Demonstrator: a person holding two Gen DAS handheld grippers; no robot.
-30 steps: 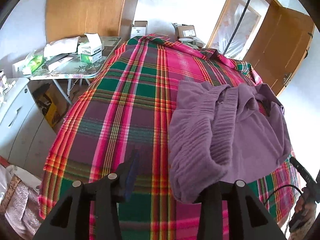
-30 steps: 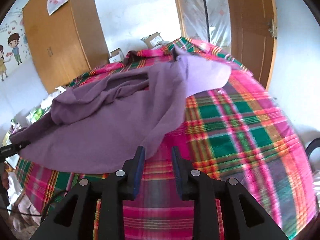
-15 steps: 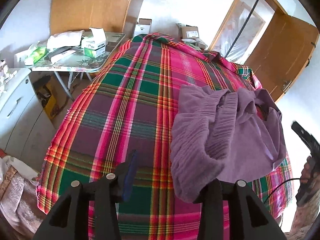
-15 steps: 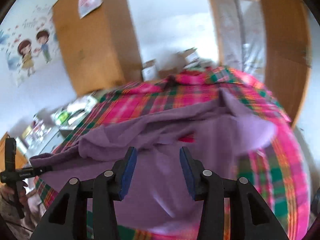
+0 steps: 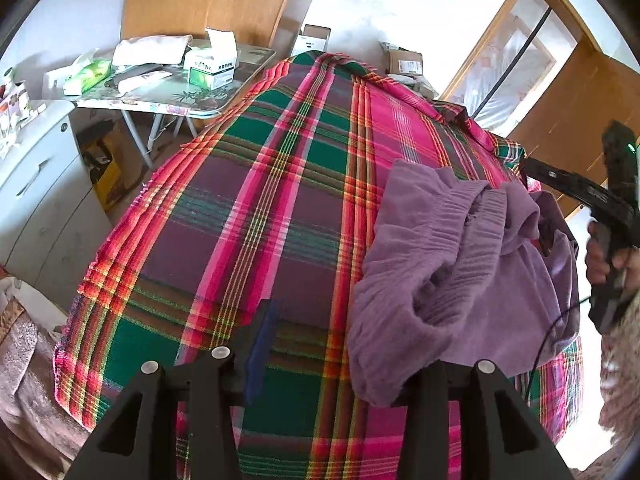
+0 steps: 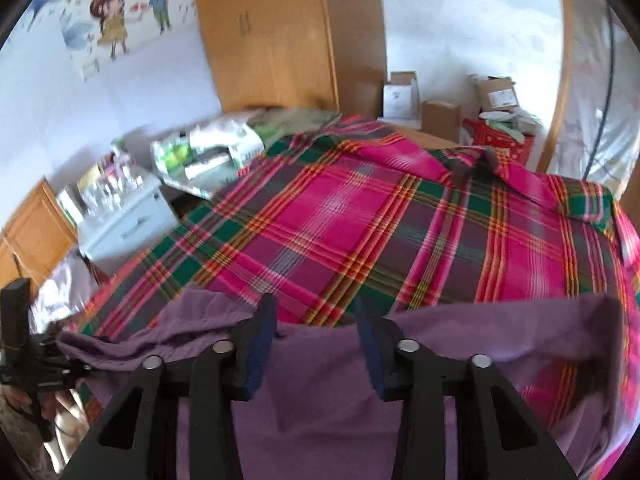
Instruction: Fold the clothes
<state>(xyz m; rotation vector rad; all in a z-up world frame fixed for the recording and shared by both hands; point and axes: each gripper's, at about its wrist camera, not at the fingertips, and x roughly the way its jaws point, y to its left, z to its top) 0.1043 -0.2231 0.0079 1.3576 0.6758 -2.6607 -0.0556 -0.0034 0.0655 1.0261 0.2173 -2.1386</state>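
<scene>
A ribbed purple garment (image 5: 460, 248) is bunched on plaid bedding (image 5: 256, 208); left gripper (image 5: 340, 344) and right gripper (image 6: 316, 320) fingers are spread apart

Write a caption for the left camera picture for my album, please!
An open left claw with purple clothes draped over one finger, above a bright plaid bedspread.

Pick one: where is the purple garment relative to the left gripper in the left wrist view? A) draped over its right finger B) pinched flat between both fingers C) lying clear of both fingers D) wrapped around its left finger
A: in the left wrist view the purple garment hangs over the left gripper's right finger, while the blue-padded left finger stands bare over the plaid bedspread.
</scene>
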